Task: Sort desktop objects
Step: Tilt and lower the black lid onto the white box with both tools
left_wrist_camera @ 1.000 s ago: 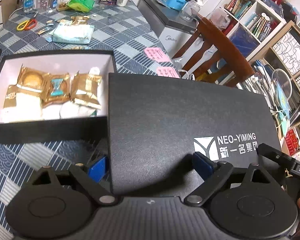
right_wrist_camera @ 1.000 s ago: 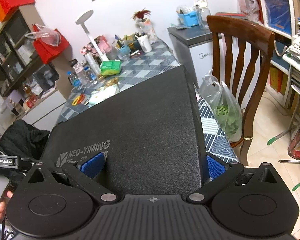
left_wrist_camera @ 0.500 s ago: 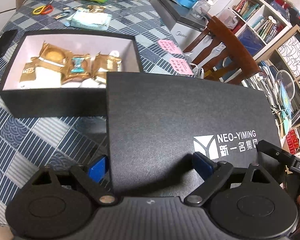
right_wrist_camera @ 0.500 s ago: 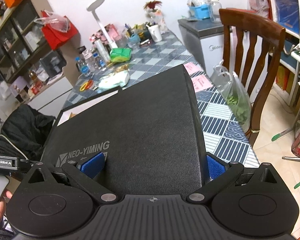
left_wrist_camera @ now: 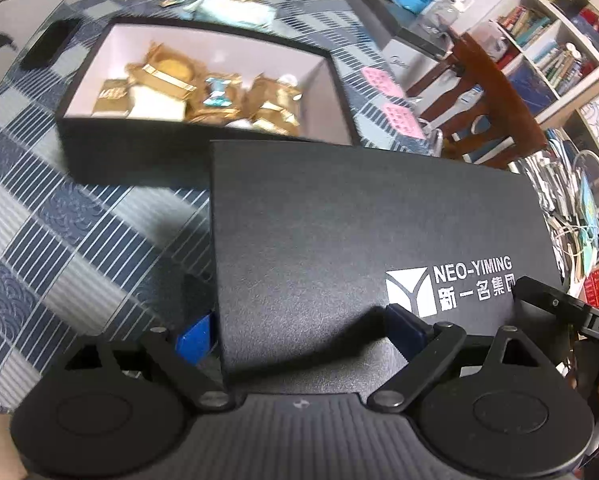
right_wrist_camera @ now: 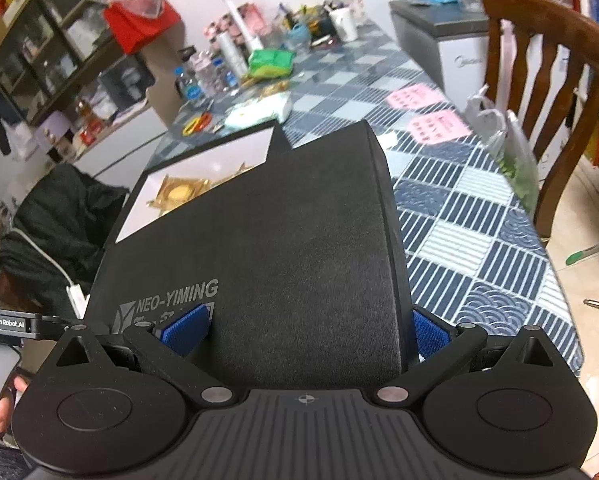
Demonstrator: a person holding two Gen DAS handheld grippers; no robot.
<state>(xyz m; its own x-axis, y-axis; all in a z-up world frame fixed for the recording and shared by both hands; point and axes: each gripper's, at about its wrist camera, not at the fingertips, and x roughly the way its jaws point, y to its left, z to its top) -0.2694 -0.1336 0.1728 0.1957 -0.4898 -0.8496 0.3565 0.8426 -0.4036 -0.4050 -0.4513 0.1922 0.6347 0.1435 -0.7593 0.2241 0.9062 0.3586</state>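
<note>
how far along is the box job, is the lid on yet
Not yet. Done: gold snack packets already sit in the open box. In hand: the lid is held up over the table by both grippers, left and right, jaws clamped on its edges. Left: line it over the box and lower it; scissors and other clutter remain at the table's far end.

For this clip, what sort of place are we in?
Most likely a lived-in home dining room or study corner: a table with a checked cloth crowded with bottles and clutter, a wooden dining chair beside it, and packed bookshelves along the wall.
</note>
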